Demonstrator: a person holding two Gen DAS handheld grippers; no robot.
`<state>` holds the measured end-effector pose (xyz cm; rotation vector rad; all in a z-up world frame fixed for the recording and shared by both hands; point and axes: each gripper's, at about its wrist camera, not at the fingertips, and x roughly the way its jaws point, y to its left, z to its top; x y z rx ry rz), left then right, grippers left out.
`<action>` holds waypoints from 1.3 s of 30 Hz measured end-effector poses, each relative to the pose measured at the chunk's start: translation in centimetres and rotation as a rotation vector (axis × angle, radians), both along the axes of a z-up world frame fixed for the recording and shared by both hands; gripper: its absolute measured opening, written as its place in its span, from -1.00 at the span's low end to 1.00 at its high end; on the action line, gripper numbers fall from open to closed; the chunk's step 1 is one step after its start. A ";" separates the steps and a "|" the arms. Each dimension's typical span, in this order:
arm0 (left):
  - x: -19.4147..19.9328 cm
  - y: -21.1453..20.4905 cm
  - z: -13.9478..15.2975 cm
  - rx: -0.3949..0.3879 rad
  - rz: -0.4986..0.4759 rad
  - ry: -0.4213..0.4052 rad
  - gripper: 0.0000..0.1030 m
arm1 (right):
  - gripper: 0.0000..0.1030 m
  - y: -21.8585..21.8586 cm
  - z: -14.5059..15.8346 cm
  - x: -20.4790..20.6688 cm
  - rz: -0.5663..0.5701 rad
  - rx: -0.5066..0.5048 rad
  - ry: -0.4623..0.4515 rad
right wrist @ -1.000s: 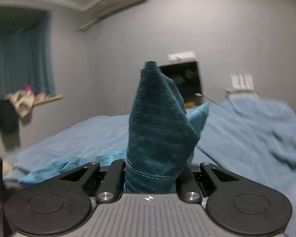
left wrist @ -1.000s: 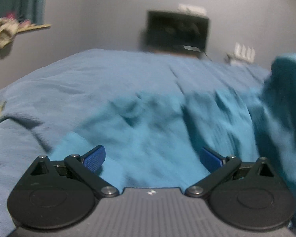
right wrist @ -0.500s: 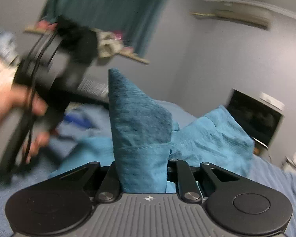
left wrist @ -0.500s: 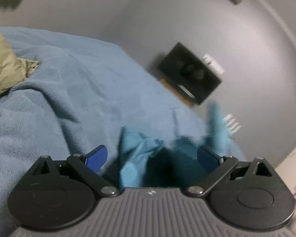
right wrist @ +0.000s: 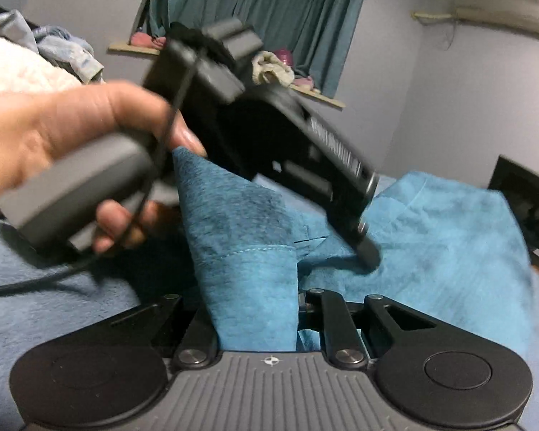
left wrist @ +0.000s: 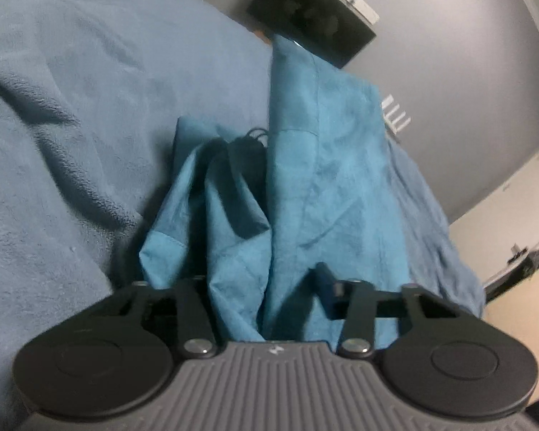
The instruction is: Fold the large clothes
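Left tongs (left wrist: 266, 287) of mine were spread wide above the flat teal garment (left wrist: 327, 179) a second ago; now the fingers have drawn in around a bunched fold, though whether they truly pinch it I cannot tell. Right tongs (right wrist: 258, 309) stay clamped on the hem, lifted off the blue blanket (left wrist: 54, 107). With two holds, I judge a fold can begin.

Both wrist views face the garment (left wrist: 327, 179) closely.
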<state>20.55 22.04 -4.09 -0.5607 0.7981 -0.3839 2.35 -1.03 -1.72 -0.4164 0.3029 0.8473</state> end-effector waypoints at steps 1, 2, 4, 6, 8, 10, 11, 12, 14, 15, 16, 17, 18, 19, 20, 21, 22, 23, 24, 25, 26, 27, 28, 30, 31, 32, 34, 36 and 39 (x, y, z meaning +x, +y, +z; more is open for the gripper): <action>0.1 -0.3 -0.1 0.028 0.004 -0.004 -0.46 | -0.67 -0.4 0.0 0.3 0.003 0.014 0.030; 0.2 -0.5 -0.3 0.053 0.015 -0.001 -0.54 | -0.66 -0.6 -0.1 0.3 0.002 0.027 0.058; 0.7 -0.4 -0.8 0.076 0.040 0.011 -0.57 | -0.59 -1.3 0.7 1.2 0.006 0.041 0.095; 0.9 -0.3 -0.9 0.093 0.063 0.017 -0.58 | -0.35 -2.3 1.5 0.1 0.039 0.054 0.117; 1.0 -0.3 -1.0 0.100 0.075 0.021 -0.58 | -0.16 -4.2 2.4 -1.1 0.091 0.070 0.128; 1.0 -0.4 -0.8 0.102 0.080 0.022 -0.58 | -0.06 -6.9 3.9 -0.4 0.100 0.079 0.116; 1.0 -0.5 -0.8 0.103 0.086 0.021 -0.58 | -0.06 -8.6 4.7 0.8 0.099 0.088 0.123; 1.1 -0.5 -0.8 0.105 0.090 0.022 -0.58 | -0.06 -10.4 5.5 2.0 0.086 0.109 0.135; 0.9 -0.4 -0.5 0.112 0.098 0.020 -0.58 | -0.06 -13.3 6.7 5.5 0.023 0.176 0.150; 0.7 -0.4 -0.3 0.115 0.100 0.017 -0.58 | -0.06 -14.8 7.1 6.4 -0.022 0.210 0.156; 0.4 -0.5 -0.3 0.118 0.101 0.014 -0.58 | -0.06 -16.2 7.2 7.7 -0.063 0.232 0.155; 0.3 -0.5 -0.2 0.121 0.102 0.011 -0.58 | -0.05 -17.2 7.3 8.9 -0.120 0.247 0.141; 0.2 -0.5 -0.1 0.124 0.103 0.010 -0.58 | -0.05 -17.9 7.0 10.1 -0.167 0.247 0.126; 0.2 -0.6 0.0 0.126 0.104 0.009 -0.58 | -0.05 -18.3 6.5 11.4 -0.203 0.239 0.109; 0.3 -0.7 0.0 0.127 0.105 0.009 -0.58 | -0.05 -18.6 5.9 12.7 -0.231 0.224 0.088; 0.3 -0.7 -0.1 0.127 0.106 0.008 -0.58 | -0.07 -18.2 5.2 14.1 -0.254 0.202 0.060; 0.5 -0.6 -0.3 0.126 0.107 0.007 -0.57 | -0.07 -18.2 4.4 15.2 -0.262 0.182 0.030; 0.5 -0.6 -0.3 0.124 0.109 0.004 -0.57 | -0.08 -17.8 3.7 16.3 -0.265 0.164 -0.007; 0.5 -0.5 -0.5 0.121 0.111 0.002 -0.57 | -0.08 -17.6 2.9 17.2 -0.264 0.153 -0.037; 0.4 -0.4 -0.5 0.118 0.115 -0.003 -0.57 | -0.10 -17.0 2.4 18.2 -0.262 0.134 -0.058; 0.4 -0.3 -0.6 0.114 0.121 -0.007 -0.57 | -0.12 -16.5 2.0 19.1 -0.257 0.124 -0.071; 0.4 0.0 -0.7 0.106 0.125 -0.007 -0.57 | -0.13 -15.6 1.5 20.0 -0.258 0.114 -0.089; 0.5 0.1 -0.8 0.099 0.128 -0.006 -0.57 | -0.12 -15.0 1.2 21.2 -0.265 0.094 -0.102; 0.8 0.4 -1.0 0.085 0.135 -0.001 -0.57 | -0.14 -13.3 0.6 23.2 -0.277 0.074 -0.098; 1.0 0.5 -1.3 0.078 0.136 0.007 -0.57 | -0.14 -12.9 0.3 24.3 -0.286 0.066 -0.088; 1.2 0.7 -1.5 0.070 0.139 0.017 -0.56 | -0.14 -12.6 -0.1 25.6 -0.298 0.051 -0.077; 1.5 0.8 -1.8 0.061 0.145 0.026 -0.55 | -0.15 -12.2 -1.2 28.0 -0.317 0.027 -0.038; 1.5 1.1 -1.8 0.046 0.161 0.024 -0.47 | -0.16 -11.8 -2.1 29.9 -0.335 0.015 0.000; 0.5 1.9 -0.2 0.043 0.216 -0.021 -0.46 | -0.16 -11.6 -2.7 31.6 -0.360 0.017 0.043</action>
